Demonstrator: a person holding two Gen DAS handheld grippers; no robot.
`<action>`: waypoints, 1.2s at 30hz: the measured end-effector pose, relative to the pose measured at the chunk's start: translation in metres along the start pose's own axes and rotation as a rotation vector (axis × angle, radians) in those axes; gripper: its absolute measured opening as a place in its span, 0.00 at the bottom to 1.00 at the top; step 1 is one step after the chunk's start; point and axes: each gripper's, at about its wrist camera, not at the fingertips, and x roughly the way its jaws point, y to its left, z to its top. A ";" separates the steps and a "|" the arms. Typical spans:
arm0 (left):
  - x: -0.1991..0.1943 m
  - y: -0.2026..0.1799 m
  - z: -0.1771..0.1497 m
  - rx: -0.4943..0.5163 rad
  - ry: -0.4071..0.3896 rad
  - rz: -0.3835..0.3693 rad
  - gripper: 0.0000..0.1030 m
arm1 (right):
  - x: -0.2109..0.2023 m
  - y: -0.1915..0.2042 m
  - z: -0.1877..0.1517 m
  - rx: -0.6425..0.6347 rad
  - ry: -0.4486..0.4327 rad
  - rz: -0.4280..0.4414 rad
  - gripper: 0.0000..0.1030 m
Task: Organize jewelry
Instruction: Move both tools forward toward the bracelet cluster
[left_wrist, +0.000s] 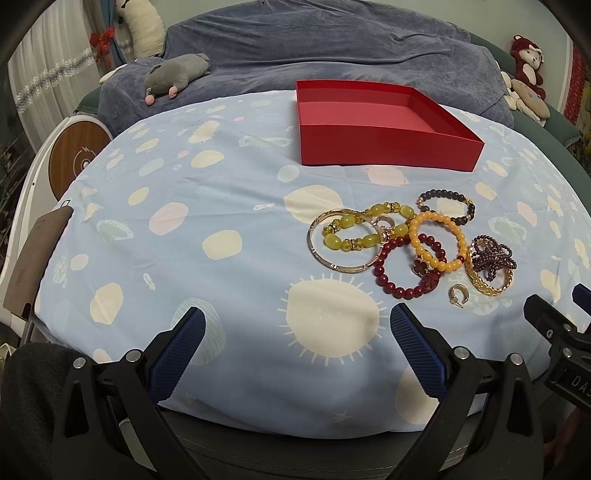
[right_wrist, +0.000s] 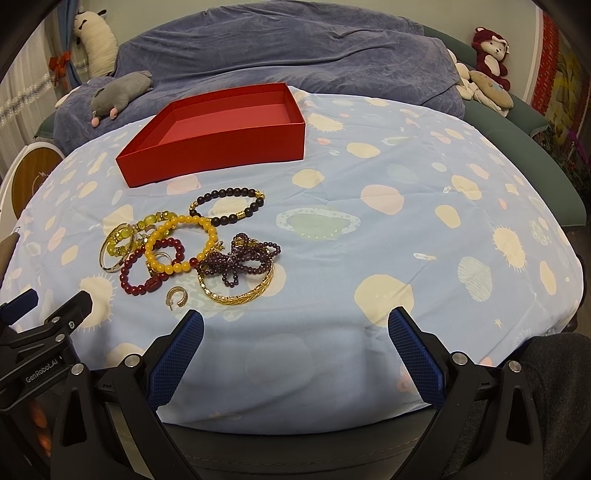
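A heap of jewelry lies on the blue patterned cloth: an orange bead bracelet (left_wrist: 437, 236) (right_wrist: 181, 243), a dark red bead bracelet (left_wrist: 399, 284) (right_wrist: 138, 284), a green bead bracelet (left_wrist: 351, 240), a thin gold bangle (left_wrist: 321, 254), a dark bead bracelet (right_wrist: 227, 206), a purple bead tangle (right_wrist: 236, 264), a gold chain bracelet (right_wrist: 240, 295) and a small gold earring (right_wrist: 177, 297). An empty red box (left_wrist: 384, 147) (right_wrist: 207, 155) stands behind the heap. My left gripper (left_wrist: 297, 328) is open, near and left of the heap. My right gripper (right_wrist: 295, 328) is open, near and right of it.
The cloth (left_wrist: 184, 229) covers a rounded table. Behind it lies a grey-blue blanket (right_wrist: 295, 48) with a grey plush animal (left_wrist: 177, 74). More plush toys (right_wrist: 487, 55) sit at the back right. A round wooden-faced device (left_wrist: 75, 158) stands at the left.
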 end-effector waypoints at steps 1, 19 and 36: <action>0.000 0.000 0.000 0.001 0.001 0.001 0.93 | 0.000 -0.001 0.000 0.004 0.000 -0.001 0.93; 0.011 0.030 0.022 -0.083 0.040 -0.011 0.93 | 0.006 -0.002 0.015 -0.027 -0.002 0.032 0.93; 0.058 -0.010 0.049 -0.008 0.132 -0.088 0.92 | 0.018 -0.013 0.022 0.017 0.026 0.030 0.93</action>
